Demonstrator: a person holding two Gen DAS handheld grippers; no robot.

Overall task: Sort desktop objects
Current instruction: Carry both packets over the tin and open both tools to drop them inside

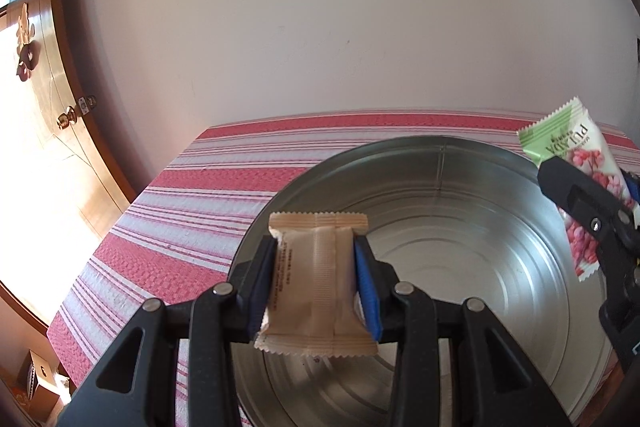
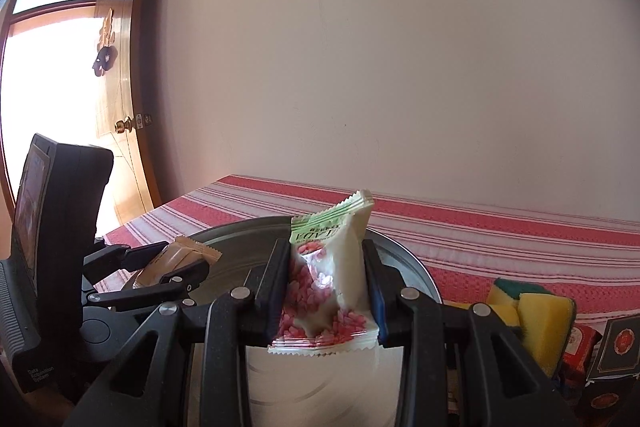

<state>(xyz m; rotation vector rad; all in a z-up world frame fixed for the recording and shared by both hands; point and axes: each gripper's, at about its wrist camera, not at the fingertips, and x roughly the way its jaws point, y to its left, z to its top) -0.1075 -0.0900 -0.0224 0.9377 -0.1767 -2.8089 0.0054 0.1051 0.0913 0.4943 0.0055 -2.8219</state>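
My left gripper is shut on a beige snack packet and holds it over the near rim of a round silver tin. My right gripper is shut on a white snack packet with pink print and a green top, held above the same tin. In the left wrist view the right gripper and its packet hang over the tin's right side. In the right wrist view the left gripper and beige packet show at left.
The tin stands on a red and white striped tablecloth. Yellow sponges with green backs and small dark red boxes lie to the right of the tin. A wall rises behind the table and a wooden door stands at left.
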